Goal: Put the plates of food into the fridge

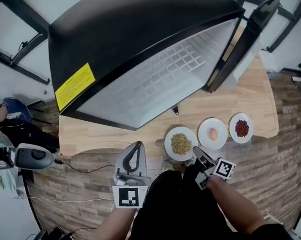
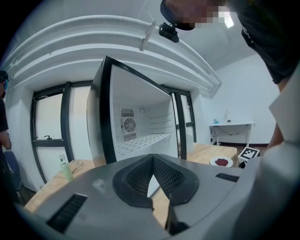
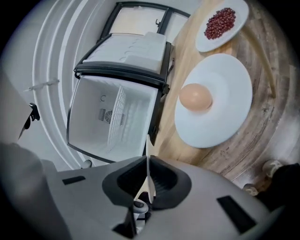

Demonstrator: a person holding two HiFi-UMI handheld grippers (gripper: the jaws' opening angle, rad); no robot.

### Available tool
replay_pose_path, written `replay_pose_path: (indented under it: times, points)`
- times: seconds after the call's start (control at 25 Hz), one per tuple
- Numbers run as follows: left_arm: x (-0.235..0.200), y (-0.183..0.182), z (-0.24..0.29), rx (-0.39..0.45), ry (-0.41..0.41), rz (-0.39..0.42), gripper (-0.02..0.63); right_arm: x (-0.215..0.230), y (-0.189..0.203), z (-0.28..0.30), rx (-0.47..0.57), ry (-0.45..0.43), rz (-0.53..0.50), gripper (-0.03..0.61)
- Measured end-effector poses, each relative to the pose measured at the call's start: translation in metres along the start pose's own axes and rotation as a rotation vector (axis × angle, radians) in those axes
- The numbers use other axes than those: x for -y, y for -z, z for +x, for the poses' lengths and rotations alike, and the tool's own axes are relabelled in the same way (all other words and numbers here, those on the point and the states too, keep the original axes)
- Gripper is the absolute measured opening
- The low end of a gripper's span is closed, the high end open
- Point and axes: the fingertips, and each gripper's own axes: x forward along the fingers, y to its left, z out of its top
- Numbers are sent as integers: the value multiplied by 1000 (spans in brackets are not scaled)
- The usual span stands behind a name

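Head view, from the left: the left gripper [image 1: 138,144] hangs over the near edge of the table [image 1: 101,136]. Its jaws are closed together with nothing between them, and they point at the open fridge [image 1: 158,77]. Just right of it the plate of noodles [image 1: 188,133] lies flat on the wood. The right gripper [image 1: 195,151] has its jaws pinched narrow on that plate's near right rim. The right gripper view shows the rim as a thin white sliver, edge-on between the pads. Farther right of those jaws sit the egg plate [image 1: 205,125] and the plate of red food [image 1: 232,122], both untouched. The fridge shelf lies ahead of the right jaws and to their left, beyond the held plate. The carry likely runs forward-left, and a plate held by one rim may tip.
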Motion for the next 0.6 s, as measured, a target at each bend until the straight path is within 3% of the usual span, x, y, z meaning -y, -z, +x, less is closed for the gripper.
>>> replay_pose_path:
  times: [0.6]
  points:
    - [-28,-45,-27,45,-130,-8,5,-92,-53,6,-37,-102,-37,37]
